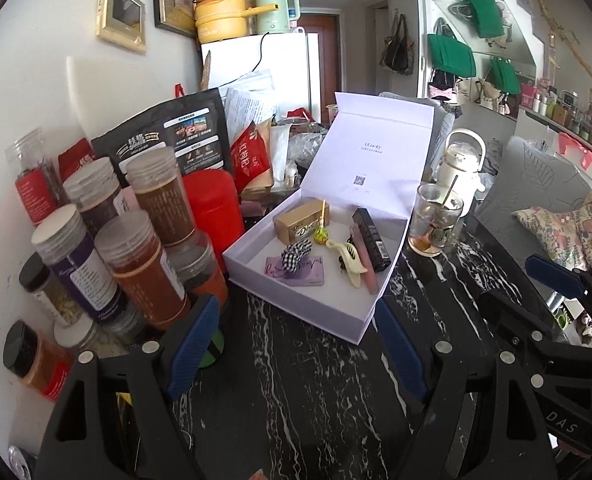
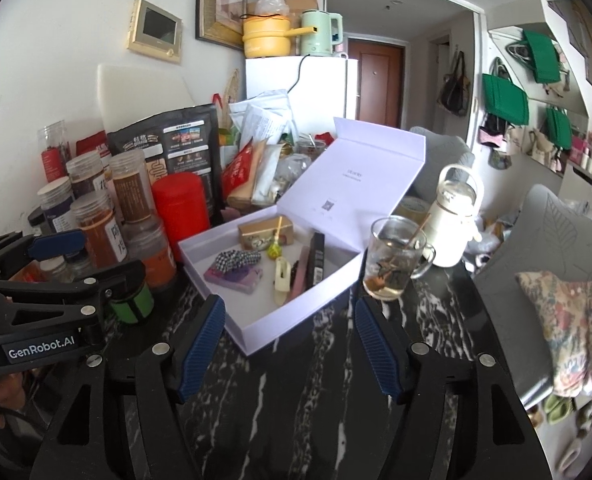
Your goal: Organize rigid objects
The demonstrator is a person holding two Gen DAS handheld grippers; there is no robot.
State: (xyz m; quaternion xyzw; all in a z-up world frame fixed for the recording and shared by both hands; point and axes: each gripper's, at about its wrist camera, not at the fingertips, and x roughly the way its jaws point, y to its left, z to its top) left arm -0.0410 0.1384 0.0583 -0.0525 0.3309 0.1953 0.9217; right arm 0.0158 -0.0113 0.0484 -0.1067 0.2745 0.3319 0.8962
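An open white box (image 1: 296,308) (image 2: 296,320) sits on the black marble table with its lid up. Inside lie a gold carton (image 1: 298,222) (image 2: 265,232), a lollipop (image 1: 320,236), a checkered scrunchie (image 1: 296,252) (image 2: 233,260), a purple card (image 1: 296,274), a cream hair clip (image 1: 348,258) (image 2: 283,280) and a black lipstick box (image 1: 372,238) (image 2: 316,260). My left gripper (image 1: 296,336) is open and empty, just in front of the box. My right gripper (image 2: 289,342) is open and empty at the box's near corner. Each gripper shows in the other's view: the right (image 1: 552,280), the left (image 2: 55,248).
Several spice jars (image 1: 135,264) (image 2: 95,224) and a red canister (image 1: 215,208) crowd the left. A small green-and-black jar (image 2: 131,302) stands by the left gripper. A glass mug with a spoon (image 1: 436,220) (image 2: 392,264) and a white kettle (image 2: 456,220) stand right of the box. A cushioned chair (image 2: 568,300) is at right.
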